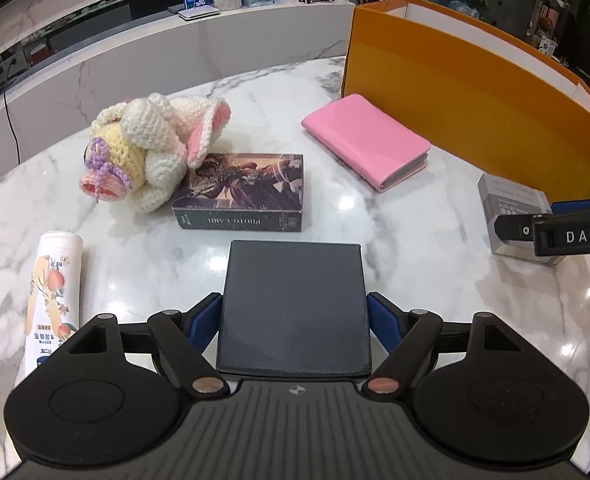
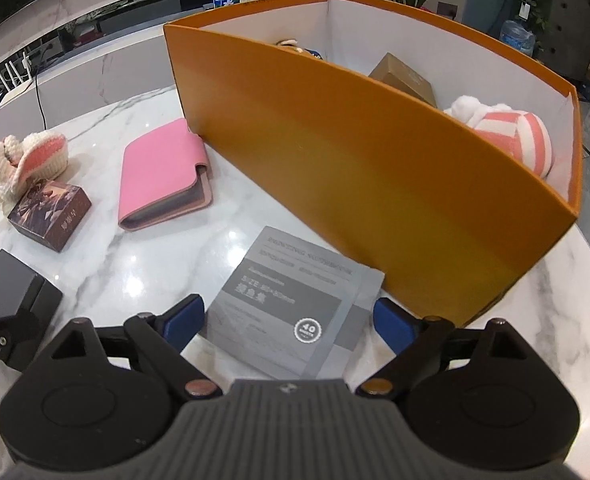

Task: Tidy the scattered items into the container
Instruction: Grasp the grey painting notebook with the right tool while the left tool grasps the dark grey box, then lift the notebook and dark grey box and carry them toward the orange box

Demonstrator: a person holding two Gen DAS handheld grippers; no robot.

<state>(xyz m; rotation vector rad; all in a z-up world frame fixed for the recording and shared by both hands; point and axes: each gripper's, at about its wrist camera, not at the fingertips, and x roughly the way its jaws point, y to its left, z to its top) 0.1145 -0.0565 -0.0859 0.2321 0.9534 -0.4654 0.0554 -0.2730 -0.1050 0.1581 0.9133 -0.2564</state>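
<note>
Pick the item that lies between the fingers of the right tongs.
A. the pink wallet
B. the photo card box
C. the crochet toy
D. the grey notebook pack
D: the grey notebook pack lies flat on the table between the blue fingers of the right tongs, beside the orange box; the fingers stand clear of it.

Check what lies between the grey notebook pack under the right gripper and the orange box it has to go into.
Nothing visible lies on the table between the grey notebook pack and the orange box; its far corner sits close to the box's base. The box's tall near wall is the only barrier, so the pack must go over it. The right gripper straddles the pack with jaws apart.
</note>
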